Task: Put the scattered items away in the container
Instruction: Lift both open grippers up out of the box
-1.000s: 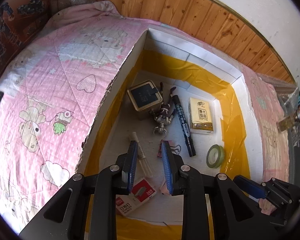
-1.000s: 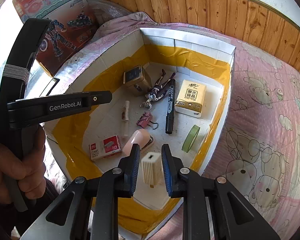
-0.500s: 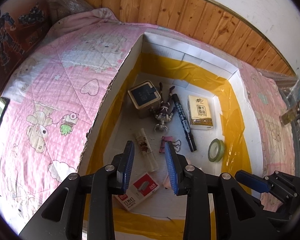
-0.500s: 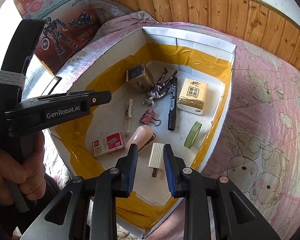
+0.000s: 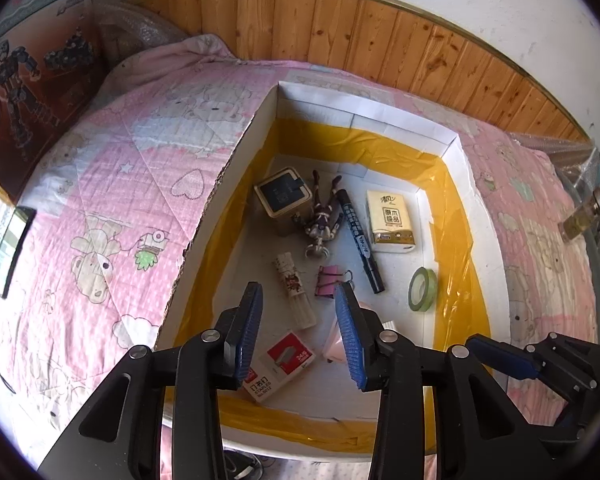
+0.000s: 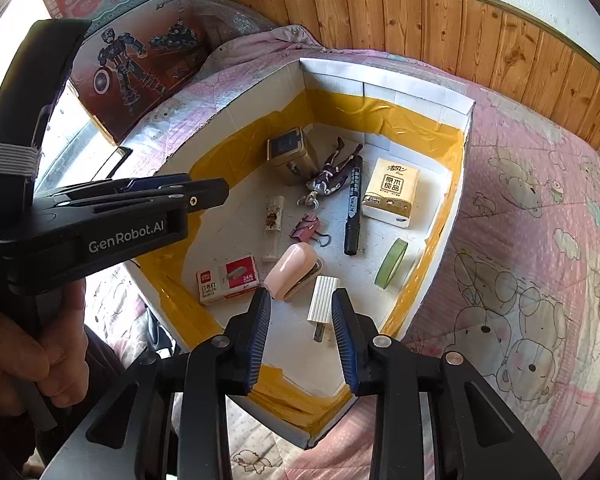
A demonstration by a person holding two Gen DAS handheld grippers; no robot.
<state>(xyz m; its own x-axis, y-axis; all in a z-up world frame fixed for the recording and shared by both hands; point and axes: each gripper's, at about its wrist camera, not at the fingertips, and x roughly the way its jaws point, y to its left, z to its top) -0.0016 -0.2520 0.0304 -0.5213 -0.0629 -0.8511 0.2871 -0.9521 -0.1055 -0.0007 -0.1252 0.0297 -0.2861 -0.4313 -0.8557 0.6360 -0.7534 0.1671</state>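
Note:
A white box (image 5: 236, 168) with yellow tape inside (image 6: 224, 120) sits on the pink bedspread. In it lie a dark tin (image 5: 282, 196), a toy figure (image 5: 324, 216), a black marker (image 5: 358, 236), a tissue pack (image 5: 390, 216), a pink binder clip (image 5: 327, 286), a green tape roll (image 5: 422, 290), a slim tube (image 5: 296, 292), a staples box (image 6: 227, 278), a pink stapler (image 6: 294, 270) and a white ribbed piece (image 6: 323, 300). My left gripper (image 5: 302, 334) is open and empty above the box's near end. My right gripper (image 6: 302, 336) is open and empty, above the white piece.
A toy box (image 6: 132, 60) leans against the wall at the back left. A phone (image 5: 10, 250) lies at the bed's left edge. Wood panelling (image 5: 380, 44) runs behind. A small glass bottle (image 5: 584, 216) stands at far right. The bedspread (image 6: 532, 240) surrounds the box.
Both grippers have risen and pulled back from the box. The right gripper let go of the white ribbed piece, which now lies in the box. Both jaws opened wider.

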